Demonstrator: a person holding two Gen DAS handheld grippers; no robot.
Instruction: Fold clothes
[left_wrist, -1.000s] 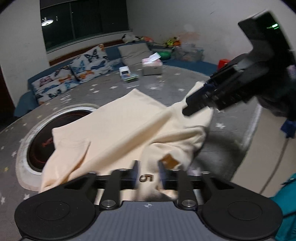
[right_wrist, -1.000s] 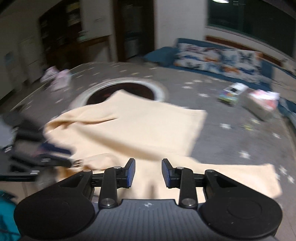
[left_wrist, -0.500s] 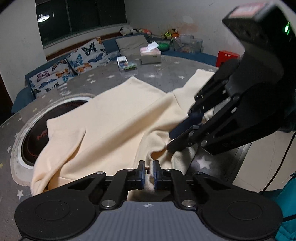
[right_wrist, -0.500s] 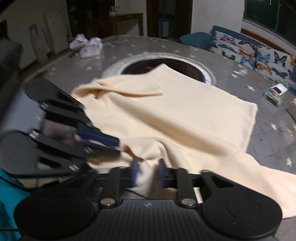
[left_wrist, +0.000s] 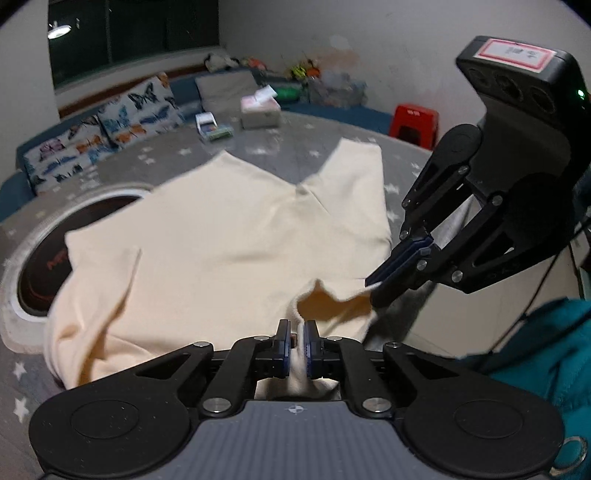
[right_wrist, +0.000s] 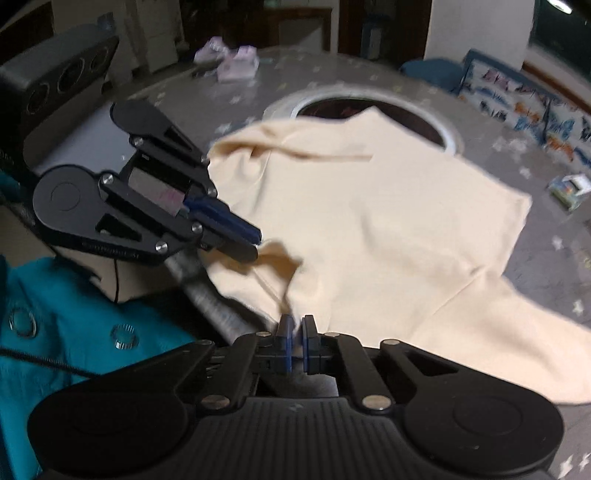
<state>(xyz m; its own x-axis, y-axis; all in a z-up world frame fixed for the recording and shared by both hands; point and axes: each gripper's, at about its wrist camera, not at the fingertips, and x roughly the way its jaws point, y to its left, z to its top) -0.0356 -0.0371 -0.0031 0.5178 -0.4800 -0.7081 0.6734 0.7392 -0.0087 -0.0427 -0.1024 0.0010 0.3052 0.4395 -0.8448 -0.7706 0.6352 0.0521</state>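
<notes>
A cream long-sleeved top lies spread on the grey star-patterned round table, partly over the dark round inset. My left gripper is shut on the top's near edge by the neck opening. My right gripper is shut on the same near edge; it also shows in the left wrist view, pinching the cloth to the right of the neck opening. The left gripper shows in the right wrist view. One sleeve trails to the right in the right wrist view.
A tissue box and a small packet sit at the table's far side. Butterfly cushions line a blue bench behind. A red stool stands far right. A teal jacket is close below. Pink cloth lies far off.
The right gripper has closed on the top's near edge beside the neck opening. Both grippers have pulled that edge toward me and the top lies flatter and more spread.
</notes>
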